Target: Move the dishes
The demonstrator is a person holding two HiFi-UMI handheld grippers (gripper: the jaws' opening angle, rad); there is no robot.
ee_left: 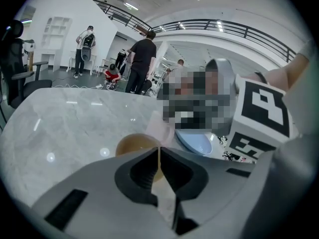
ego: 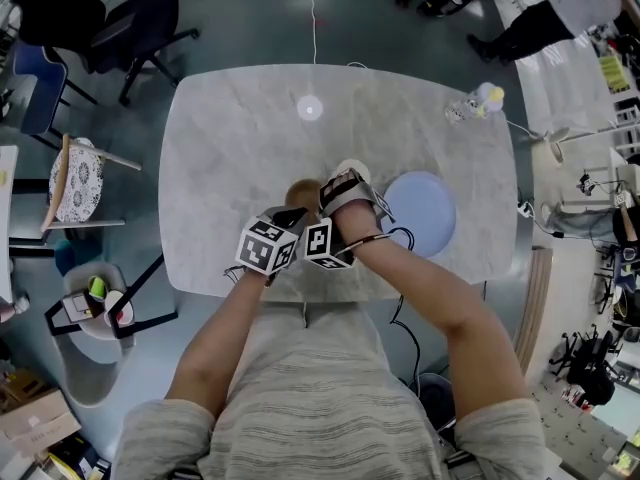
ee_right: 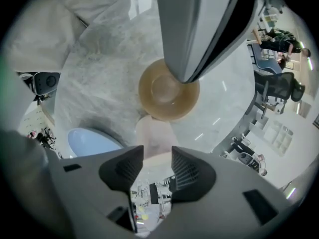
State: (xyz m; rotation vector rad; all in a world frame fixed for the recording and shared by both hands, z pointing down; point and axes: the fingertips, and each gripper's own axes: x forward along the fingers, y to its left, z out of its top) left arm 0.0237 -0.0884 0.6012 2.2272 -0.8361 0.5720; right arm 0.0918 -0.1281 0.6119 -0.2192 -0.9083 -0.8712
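Note:
A brown bowl (ego: 300,191) (ee_right: 167,91) stands on the marble table (ego: 230,148) near its front edge. My left gripper (ego: 297,215) (ee_left: 159,156) is shut on the bowl's (ee_left: 132,144) thin rim; in the right gripper view it (ee_right: 185,79) comes down onto that rim. A pale pink cup (ego: 352,171) (ee_right: 154,133) (ee_left: 157,126) stands right beside the bowl. My right gripper (ego: 345,193) (ee_right: 152,158) is open, its fingertips on either side of the cup's near end without pressing it. A light blue plate (ego: 420,213) (ee_right: 92,141) (ee_left: 197,141) lies to the right.
A water bottle (ego: 475,103) stands at the table's far right corner. Office chairs (ego: 130,23) stand beyond the far left corner, and a patterned plate (ego: 75,180) rests on a seat to the left. A person (ego: 560,13) stands at the far right.

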